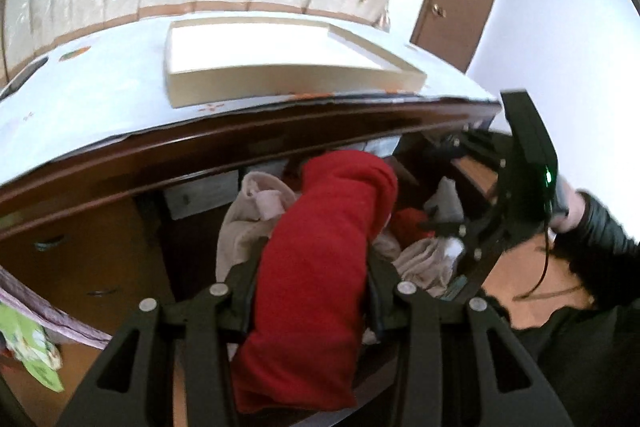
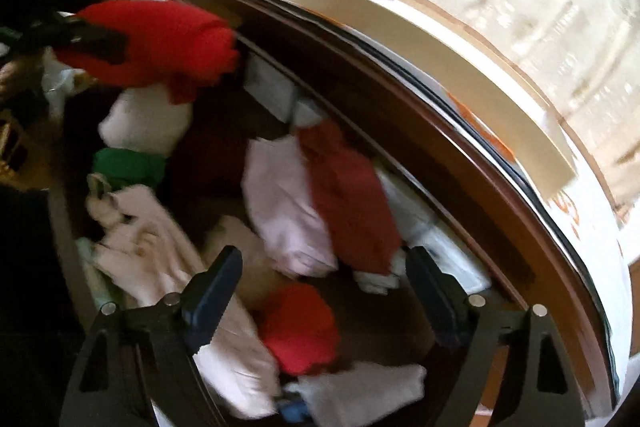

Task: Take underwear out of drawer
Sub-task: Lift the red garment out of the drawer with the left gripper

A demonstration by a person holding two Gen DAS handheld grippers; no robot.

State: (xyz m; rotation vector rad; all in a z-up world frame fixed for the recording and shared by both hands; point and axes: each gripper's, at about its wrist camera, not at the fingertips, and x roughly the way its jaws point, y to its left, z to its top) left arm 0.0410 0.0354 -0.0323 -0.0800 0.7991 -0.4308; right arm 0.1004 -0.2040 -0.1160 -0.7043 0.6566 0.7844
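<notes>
The red underwear (image 1: 316,259) was pinched crosswise in the left claw (image 1: 312,291), both pads pressing into the bundled cloth about midway along it. It hung clear above the open drawer (image 2: 420,323) rather than resting on the other garments; in my judgement a mid-length hold was taken so the soft roll would come up in one piece instead of trailing. The right wrist view confirmed this: the same red bundle sat in the black fingers (image 2: 96,43) over the drawer's far end, with one loose corner drooping.

The right claw (image 2: 320,291) stood spread, nothing between its pads, aimed down over the remaining contents. It appeared placed to select a further piece, most likely the small red piece (image 2: 300,331) lying directly between its fingers, though no contact was made.

Below lay a pale pink garment (image 2: 284,207), a darker red garment (image 2: 352,199) overlapping its edge, a cream garment (image 2: 160,251) and a green item (image 2: 128,167), all loosely heaped; blur prevented finer identification.

The drawer sat beneath the dark wooden edge of the dresser top (image 1: 248,143). On the cloth-covered top rested a shallow cream tray (image 1: 280,67), empty as far as visible, probably the intended receiving place. A person's hand (image 1: 568,207) in a dark sleeve held the right tool.
</notes>
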